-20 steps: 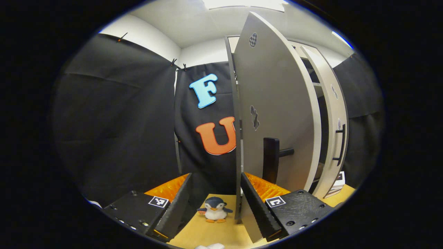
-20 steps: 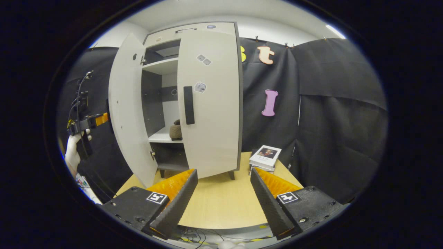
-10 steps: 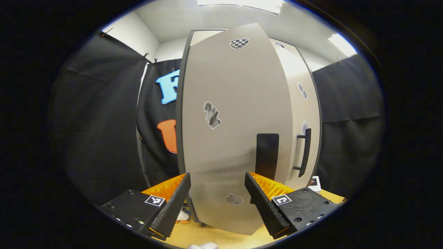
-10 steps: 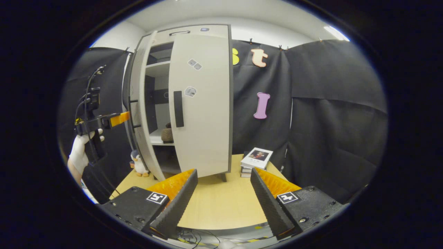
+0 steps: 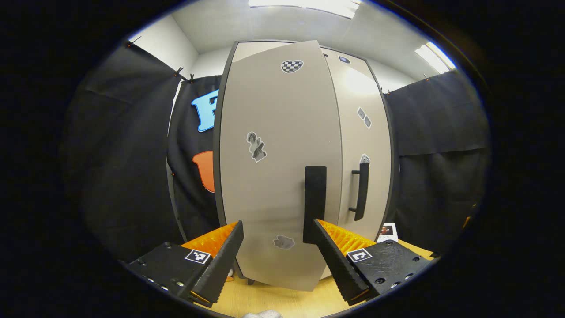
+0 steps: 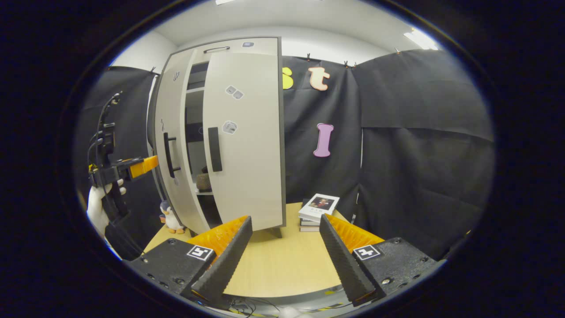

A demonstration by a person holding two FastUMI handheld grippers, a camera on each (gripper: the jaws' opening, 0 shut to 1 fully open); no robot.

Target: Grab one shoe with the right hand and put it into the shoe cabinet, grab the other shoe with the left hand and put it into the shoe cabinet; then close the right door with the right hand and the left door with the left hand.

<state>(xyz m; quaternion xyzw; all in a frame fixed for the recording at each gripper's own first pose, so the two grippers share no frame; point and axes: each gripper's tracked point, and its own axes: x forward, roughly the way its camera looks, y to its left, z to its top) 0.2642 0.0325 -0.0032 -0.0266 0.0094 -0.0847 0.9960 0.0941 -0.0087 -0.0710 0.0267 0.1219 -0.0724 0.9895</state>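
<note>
The pale shoe cabinet stands on the wooden table. Its right door looks shut, and its left door stands ajar by a narrow gap. Through that gap a brown shoe rests on a shelf. In the left gripper view the left door rises close ahead, its black handle just above my right finger. My left gripper is open with nothing between its fingers; in the right gripper view the left gripper is held by a gloved hand beside that door. My right gripper hangs open over the table, back from the cabinet.
A penguin toy sits on the table by the cabinet's left foot. A small stack of books lies to the right of the cabinet. Black cloth walls enclose the booth on all sides.
The left door has swung from wide open to almost shut, with my left gripper following it. My right gripper has stayed open and drawn slightly away from the cabinet.
</note>
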